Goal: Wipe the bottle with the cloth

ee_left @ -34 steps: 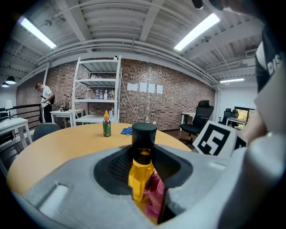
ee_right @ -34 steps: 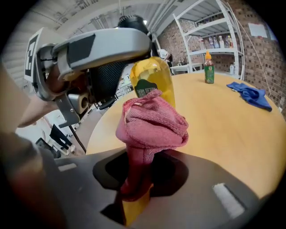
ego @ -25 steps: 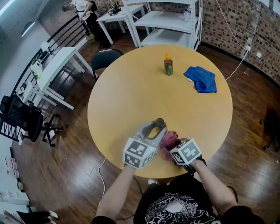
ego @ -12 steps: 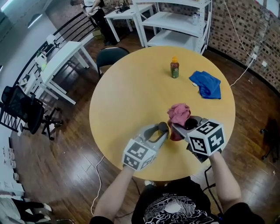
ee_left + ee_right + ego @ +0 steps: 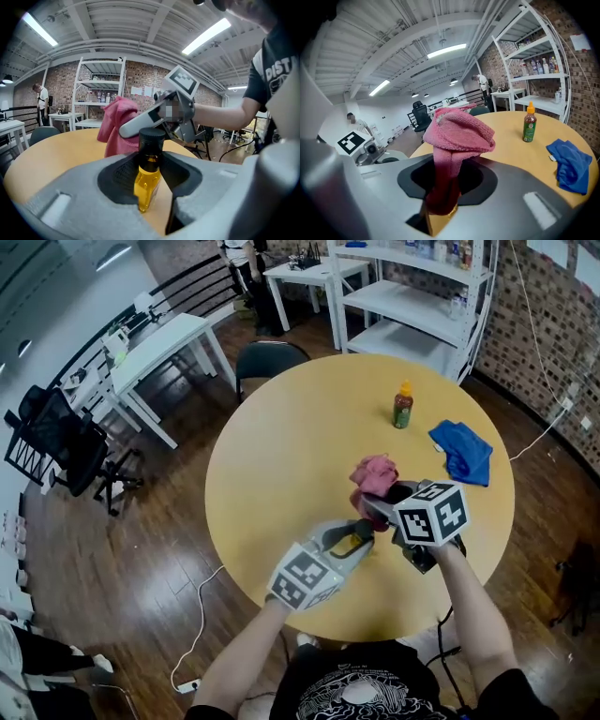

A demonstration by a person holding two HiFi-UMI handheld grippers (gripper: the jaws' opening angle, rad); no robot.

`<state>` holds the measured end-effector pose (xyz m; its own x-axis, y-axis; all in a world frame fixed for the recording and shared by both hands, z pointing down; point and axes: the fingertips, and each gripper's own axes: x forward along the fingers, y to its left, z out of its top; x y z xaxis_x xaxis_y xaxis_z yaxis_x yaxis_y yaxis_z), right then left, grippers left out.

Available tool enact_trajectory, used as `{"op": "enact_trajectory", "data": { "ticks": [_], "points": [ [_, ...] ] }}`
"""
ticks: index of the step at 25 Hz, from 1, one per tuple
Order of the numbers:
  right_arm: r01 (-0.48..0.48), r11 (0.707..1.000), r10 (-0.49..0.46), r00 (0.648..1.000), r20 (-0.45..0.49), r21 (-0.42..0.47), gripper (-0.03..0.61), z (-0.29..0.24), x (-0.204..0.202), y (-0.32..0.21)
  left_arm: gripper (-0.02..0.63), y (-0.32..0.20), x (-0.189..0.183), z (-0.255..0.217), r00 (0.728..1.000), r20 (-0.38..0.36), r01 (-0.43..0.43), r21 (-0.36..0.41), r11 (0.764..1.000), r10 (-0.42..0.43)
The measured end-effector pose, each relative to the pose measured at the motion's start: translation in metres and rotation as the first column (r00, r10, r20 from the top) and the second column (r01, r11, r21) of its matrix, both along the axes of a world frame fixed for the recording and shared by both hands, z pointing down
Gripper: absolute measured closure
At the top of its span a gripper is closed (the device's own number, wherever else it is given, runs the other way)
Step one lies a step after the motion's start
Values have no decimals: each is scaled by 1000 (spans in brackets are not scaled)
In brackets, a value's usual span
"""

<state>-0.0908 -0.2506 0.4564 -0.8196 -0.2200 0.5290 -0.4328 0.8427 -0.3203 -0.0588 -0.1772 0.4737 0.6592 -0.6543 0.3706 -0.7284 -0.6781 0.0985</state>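
Note:
My left gripper [image 5: 357, 541] is shut on a small bottle [image 5: 147, 176] of yellow liquid with a black cap, held upright over the round wooden table [image 5: 272, 474]. In the left gripper view the bottle sits between the dark pads [image 5: 119, 176]. My right gripper [image 5: 372, 509] is shut on a pink cloth [image 5: 373, 476], which bunches above its jaws. The cloth [image 5: 458, 136] hangs down between the pads in the right gripper view. The pink cloth [image 5: 116, 125] hangs just beyond the bottle's cap; whether it touches the bottle I cannot tell.
A second bottle [image 5: 403, 406] with an orange cap and green label stands at the far side of the table, a crumpled blue cloth [image 5: 463, 452] to its right. White shelves [image 5: 412, 296], a white table [image 5: 164, 343] and chairs stand around.
My right gripper has lifted the pink cloth from beside the left gripper and carried it away from me, past the bottle's far side. The left gripper keeps its grip on the bottle.

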Motion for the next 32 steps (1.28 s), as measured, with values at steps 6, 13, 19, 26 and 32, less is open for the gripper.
{"op": "enact_trajectory", "data": {
  "ticks": [6, 13, 19, 26, 32],
  "points": [
    [111, 987, -112, 994, -4, -118, 472, 40, -17, 2, 477, 1, 0, 2, 1000, -9, 8, 4, 1000, -8],
    [219, 934, -222, 975, 22, -281, 472, 85, -27, 7, 477, 2, -2, 1, 1000, -11, 12, 12, 1000, -12],
    [299, 888, -309, 951, 28, -350, 472, 111, -34, 10, 477, 0, -2, -3, 1000, -12, 5, 15, 1000, -5],
    [349, 872, -395, 916, -74, -343, 472, 146, -27, 9, 477, -5, 3, -5, 1000, -22, 6, 11, 1000, -6],
    [354, 892, -380, 924, -44, -281, 472, 128, -34, -1, 477, -3, 1, -3, 1000, -18, 0, 12, 1000, 0]
  ]
}}
